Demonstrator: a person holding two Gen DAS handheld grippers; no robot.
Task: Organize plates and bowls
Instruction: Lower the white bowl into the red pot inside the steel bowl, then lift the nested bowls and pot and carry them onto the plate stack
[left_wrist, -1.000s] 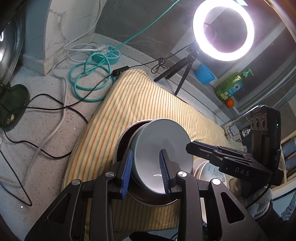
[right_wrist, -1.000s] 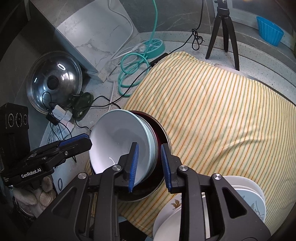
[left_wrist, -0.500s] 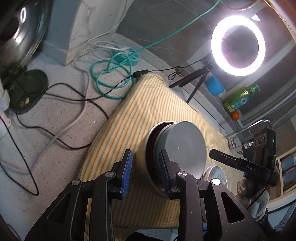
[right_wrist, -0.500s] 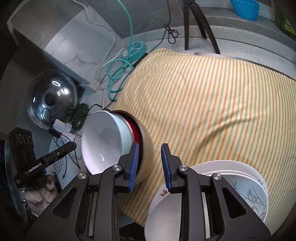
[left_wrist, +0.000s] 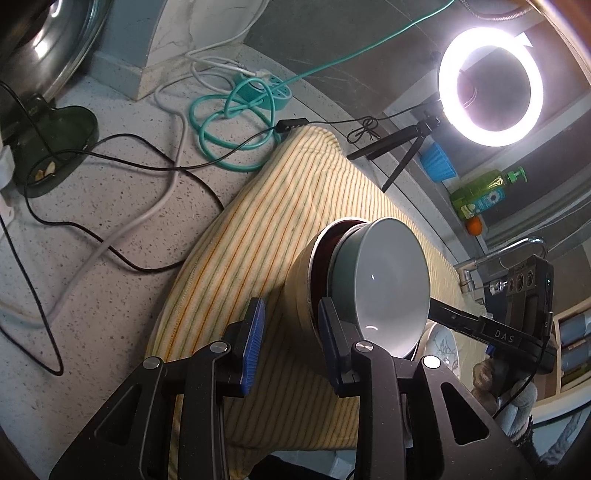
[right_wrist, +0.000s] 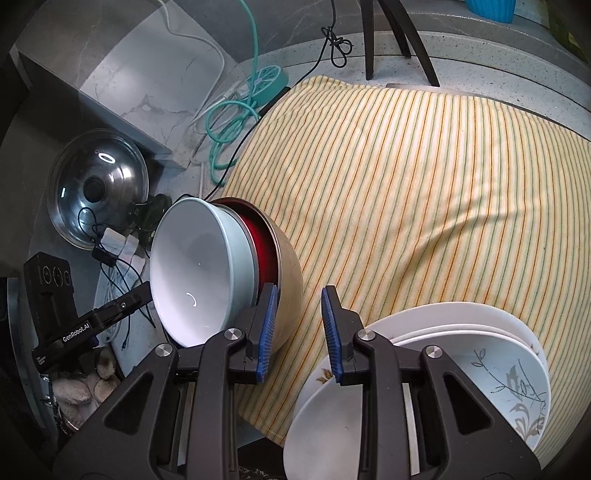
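Two tongs, yours, both apart, gripping nothing: left tongs (left_wrist: 290, 345), right tongs (right_wrist: 299, 330) | nested bowls (right_wrist: 207, 273) on striped cloth (right_wrist: 424, 184) | plates (right_wrist: 480, 354) at 4 o'clock

The pot lid (left_wrist: 44, 40) at 10 o'clock in the left view is cut by the picture's edge. The red bowl (right_wrist: 264, 243) shows only a sliver behind the pale bowl (right_wrist: 195, 273). The plates (right_wrist: 480, 365) at 5 o'clock run behind the right tongs (right_wrist: 297, 330). The green bottle (left_wrist: 484, 194) has a label too small to read. The tripod (right_wrist: 399, 37) is cut off at 12 o'clock.
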